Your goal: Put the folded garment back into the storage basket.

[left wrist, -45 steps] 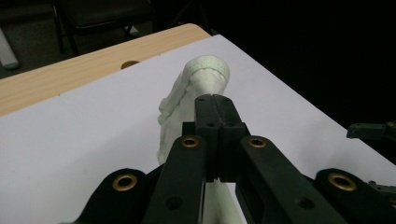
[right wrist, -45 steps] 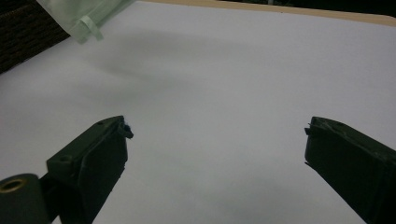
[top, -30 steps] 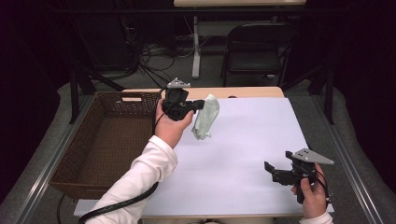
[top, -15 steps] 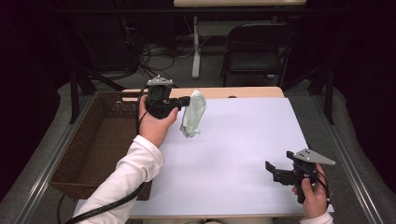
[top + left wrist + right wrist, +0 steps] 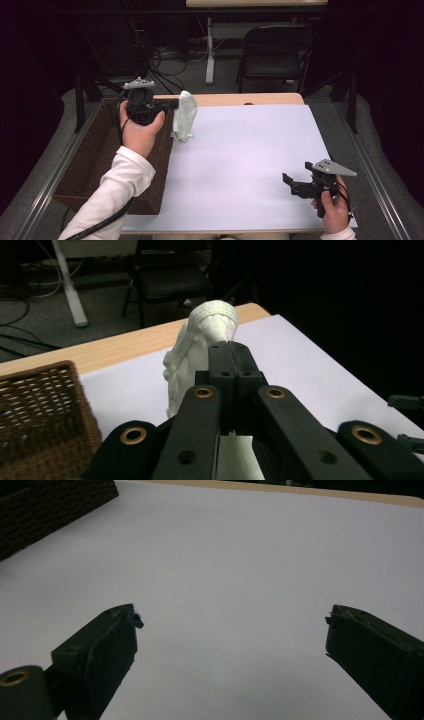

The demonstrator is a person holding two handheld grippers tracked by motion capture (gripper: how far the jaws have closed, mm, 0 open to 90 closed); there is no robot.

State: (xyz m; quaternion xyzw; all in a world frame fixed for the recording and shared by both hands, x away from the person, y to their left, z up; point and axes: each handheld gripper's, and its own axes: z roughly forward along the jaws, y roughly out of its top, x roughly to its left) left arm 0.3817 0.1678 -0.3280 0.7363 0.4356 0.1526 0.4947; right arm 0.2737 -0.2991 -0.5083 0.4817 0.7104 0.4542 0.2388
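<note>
A pale, whitish cloth (image 5: 184, 120) hangs limp above the table's back left, right beside the basket's near wall. My left gripper (image 5: 175, 104) is shut on its top edge and held up in the air. In the left gripper view the closed jaws (image 5: 230, 347) pinch the cloth (image 5: 192, 352), which bunches and droops past them. My right gripper (image 5: 290, 184) rests low at the front right of the white table top (image 5: 250, 150). It stands open, and in the right gripper view nothing lies between its spread jaws (image 5: 232, 622).
A brown wicker basket (image 5: 95, 155) stands along the table's left side; its weave also appears in the left gripper view (image 5: 40, 405) and the right gripper view (image 5: 45, 505). A dark folding chair (image 5: 272, 55) and cables sit on the floor behind the table.
My left hand has carried the hanging cloth leftward and slightly up, from over the white sheet to the basket's edge. The right hand has stayed still.
</note>
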